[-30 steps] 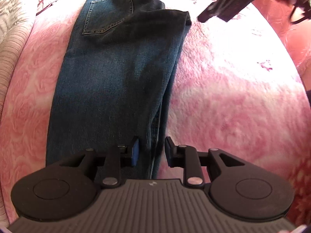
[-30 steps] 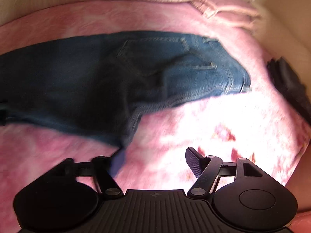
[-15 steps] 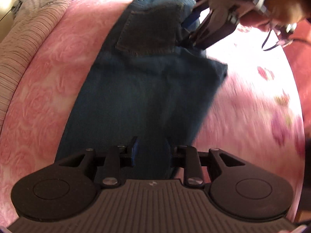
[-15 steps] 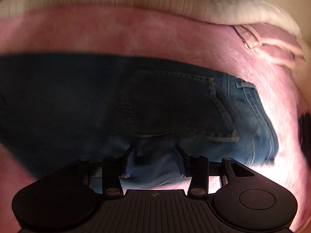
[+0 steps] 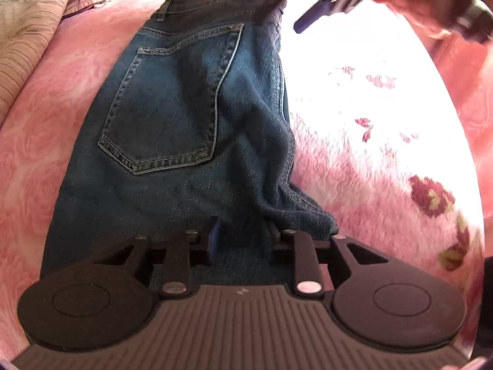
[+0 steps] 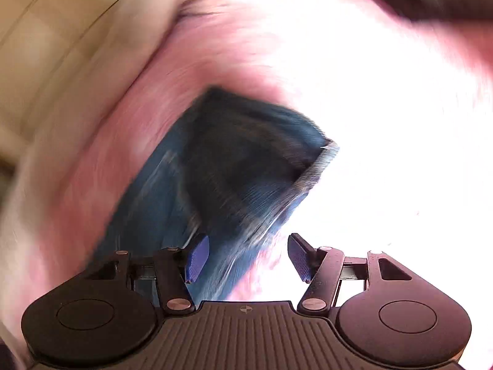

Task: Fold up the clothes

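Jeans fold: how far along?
Done: jeans lie on the pink blanket, halved lengthwise, one back pocket up. In hand: left gripper pinches denim; right gripper is opening, nothing pinched. Left: the crosswise folds; the waistband is still uncovered.

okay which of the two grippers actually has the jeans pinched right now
The left gripper: denim from the jeans is bunched between its narrow jaws. The right gripper has jaws opening, pads clear of the cloth.
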The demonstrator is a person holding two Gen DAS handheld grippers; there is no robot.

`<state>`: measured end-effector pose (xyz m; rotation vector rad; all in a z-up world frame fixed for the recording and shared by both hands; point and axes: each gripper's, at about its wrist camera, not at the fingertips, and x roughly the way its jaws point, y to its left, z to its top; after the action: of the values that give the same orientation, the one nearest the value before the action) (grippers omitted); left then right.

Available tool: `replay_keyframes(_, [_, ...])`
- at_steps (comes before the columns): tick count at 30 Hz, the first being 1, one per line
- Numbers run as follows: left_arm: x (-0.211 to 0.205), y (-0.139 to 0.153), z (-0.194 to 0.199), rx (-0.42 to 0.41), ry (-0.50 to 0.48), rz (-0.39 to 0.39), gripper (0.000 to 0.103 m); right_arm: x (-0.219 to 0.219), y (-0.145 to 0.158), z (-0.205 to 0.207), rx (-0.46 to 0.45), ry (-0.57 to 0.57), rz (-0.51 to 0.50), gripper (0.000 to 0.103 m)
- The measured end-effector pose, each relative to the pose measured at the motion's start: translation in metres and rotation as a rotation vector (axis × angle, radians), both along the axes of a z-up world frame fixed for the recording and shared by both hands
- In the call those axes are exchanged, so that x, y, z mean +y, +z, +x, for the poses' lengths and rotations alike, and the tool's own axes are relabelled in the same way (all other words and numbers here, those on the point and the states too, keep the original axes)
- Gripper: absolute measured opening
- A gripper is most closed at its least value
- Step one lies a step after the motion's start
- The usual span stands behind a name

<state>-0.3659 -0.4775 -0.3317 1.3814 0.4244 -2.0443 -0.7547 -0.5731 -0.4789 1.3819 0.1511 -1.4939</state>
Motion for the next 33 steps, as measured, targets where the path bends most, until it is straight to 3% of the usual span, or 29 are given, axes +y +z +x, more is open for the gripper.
replay_keyframes(3, [-0.004, 0.0, 0.002, -0.007, 0.001, 0.016, 0.023, -0.021, -0.026, -0.017, -0.097, -0.026, -0.002, 0.06])
replay_keyframes(5, [-0.006, -0.001, 0.003, -0.021, -0.012, 0.018, 0.023, -0.033, -0.037, -0.034, -0.141, -0.037, 0.01, 0.048])
replay_keyframes(9, [-0.007, -0.002, 0.0, -0.039, -0.029, 0.034, 0.023, -0.047, -0.037, -0.042, -0.152, 0.014, 0.02, 0.047])
replay_keyframes(13, [-0.013, 0.001, 0.0, -0.055, -0.037, 0.05, 0.024, -0.033, -0.026, -0.029, -0.113, 0.037, 0.038, 0.048])
replay_keyframes(17, [-0.007, -0.002, 0.007, -0.113, 0.013, 0.069, 0.025, -0.024, -0.003, -0.026, 0.001, 0.103, 0.078, 0.062])
replay_keyframes(24, [0.028, 0.02, 0.054, -0.158, 0.257, 0.119, 0.025, -0.015, 0.032, 0.023, 0.127, 0.356, 0.068, 0.062])
replay_keyframes(33, [0.136, 0.083, 0.163, -0.236, 0.6, 0.085, 0.035, 0.008, 0.067, 0.112, 0.255, 0.613, 0.117, 0.062])
